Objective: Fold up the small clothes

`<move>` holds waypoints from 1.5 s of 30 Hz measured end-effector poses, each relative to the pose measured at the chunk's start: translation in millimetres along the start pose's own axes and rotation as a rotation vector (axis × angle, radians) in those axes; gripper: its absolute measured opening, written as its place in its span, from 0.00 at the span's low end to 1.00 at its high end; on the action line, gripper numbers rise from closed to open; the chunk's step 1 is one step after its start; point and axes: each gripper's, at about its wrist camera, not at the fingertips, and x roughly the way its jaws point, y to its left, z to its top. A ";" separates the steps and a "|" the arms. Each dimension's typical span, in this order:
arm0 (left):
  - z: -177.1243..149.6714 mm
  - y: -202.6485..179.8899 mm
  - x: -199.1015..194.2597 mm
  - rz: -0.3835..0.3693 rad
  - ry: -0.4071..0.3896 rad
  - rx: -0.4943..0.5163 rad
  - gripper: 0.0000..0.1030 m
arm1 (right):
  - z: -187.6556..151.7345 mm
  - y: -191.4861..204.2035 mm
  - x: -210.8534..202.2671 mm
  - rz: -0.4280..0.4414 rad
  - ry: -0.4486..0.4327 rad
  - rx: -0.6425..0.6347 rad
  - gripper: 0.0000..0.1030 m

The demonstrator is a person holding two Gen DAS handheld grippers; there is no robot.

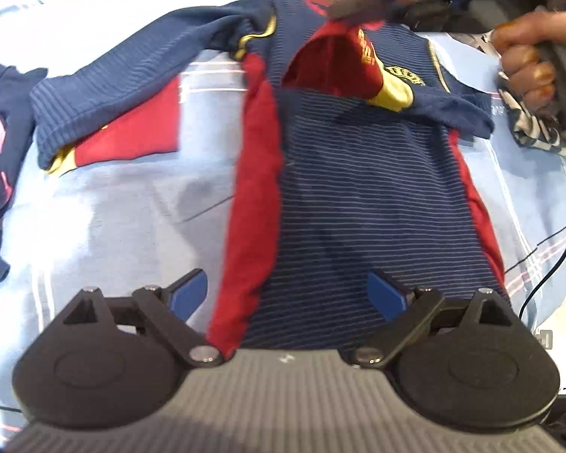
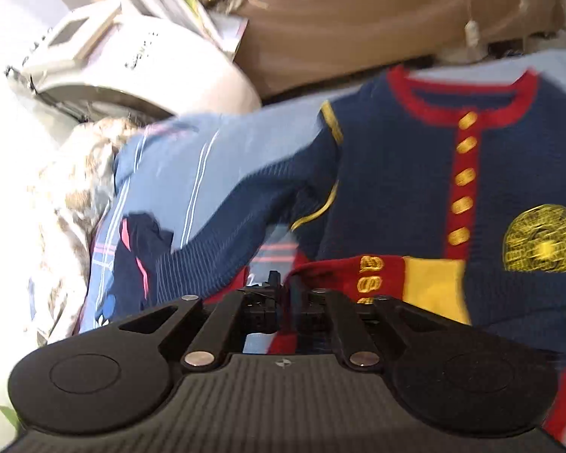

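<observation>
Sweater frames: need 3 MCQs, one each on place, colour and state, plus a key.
1. Where does the sweater lie?
A. in a box
B. flat on a blue sheet
C. on a hanger

2. What colour is the collar?
A. green
B. white
C. red

3. How do the left tongs stand?
A. open
B. shut on a sleeve
C. shut on the sheet

Key:
1. B, the sheet shows on both sides of the sweater.
2. C, a red band rings the neck in the right wrist view.
3. A, the blue pads stand wide apart above the hem.
</observation>
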 end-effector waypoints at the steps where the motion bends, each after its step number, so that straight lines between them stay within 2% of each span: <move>1: 3.5 5.9 1.4 -0.002 -0.003 0.000 0.90 | -4.0 -0.5 6.7 0.002 0.005 0.019 0.45; 2: 8.5 10.2 3.1 -0.007 -0.009 0.000 0.90 | -8.6 -3.3 7.8 0.003 0.004 0.037 0.64; 3: 13.9 13.6 4.6 -0.012 -0.020 0.002 0.90 | -11.9 -6.4 3.1 0.000 -0.006 0.045 0.69; 6: 36.9 16.7 11.7 -0.041 -0.065 0.025 0.95 | -23.4 -18.2 -28.4 -0.080 -0.087 0.038 0.67; 10: 80.9 6.9 26.3 -0.094 -0.114 0.098 0.95 | -44.8 -58.2 -85.0 -0.239 -0.173 0.037 0.67; 12: 106.4 1.1 37.4 -0.110 -0.119 0.125 0.95 | -55.8 -87.5 -112.0 -0.327 -0.190 0.064 0.68; 15: 141.5 -9.1 55.0 -0.120 -0.116 0.115 0.90 | -69.5 -133.0 -139.6 -0.410 -0.185 0.125 0.68; 16: 151.0 -10.8 62.5 -0.105 -0.105 0.107 0.83 | -73.8 -146.1 -147.3 -0.427 -0.188 0.155 0.68; 18: 163.7 -12.0 74.6 -0.074 -0.081 0.069 0.74 | -82.2 -167.9 -160.2 -0.437 -0.201 0.217 0.69; 20: 169.9 -10.6 84.9 -0.091 -0.074 0.019 0.70 | -88.4 -182.2 -169.1 -0.428 -0.219 0.266 0.69; 21: 171.7 -11.3 90.7 -0.074 -0.066 0.022 0.66 | -91.6 -185.0 -169.8 -0.424 -0.228 0.278 0.69; 23: 173.1 -15.5 98.8 -0.016 -0.055 0.050 0.46 | -96.4 -191.1 -173.1 -0.413 -0.244 0.302 0.69; 24: 173.7 -18.3 101.3 -0.014 -0.054 0.058 0.32 | -98.7 -192.7 -173.9 -0.404 -0.248 0.311 0.69; 25: 175.4 -19.7 103.9 -0.010 -0.055 0.065 0.22 | -100.4 -193.1 -173.0 -0.398 -0.248 0.315 0.69; 27: 176.6 -25.4 104.0 0.026 -0.072 0.090 0.08 | -102.7 -194.5 -170.2 -0.392 -0.247 0.314 0.69; 31: 180.0 -27.8 86.4 0.028 -0.136 0.072 0.04 | -104.4 -202.8 -171.5 -0.400 -0.249 0.308 0.70; 34: 184.7 -22.4 52.3 0.023 -0.218 0.039 0.04 | -98.6 -208.5 -172.1 -0.424 -0.254 0.278 0.77; 38: 190.0 -3.6 2.9 0.103 -0.316 0.024 0.04 | -88.6 -206.2 -159.6 -0.491 -0.239 0.131 0.79; 42: 188.3 28.4 -27.4 0.189 -0.347 -0.034 0.04 | -79.7 -196.5 -134.6 -0.482 -0.194 -0.002 0.79; 45: 184.7 39.1 -32.6 0.207 -0.332 -0.052 0.04 | -71.2 -182.1 -116.9 -0.441 -0.195 -0.110 0.78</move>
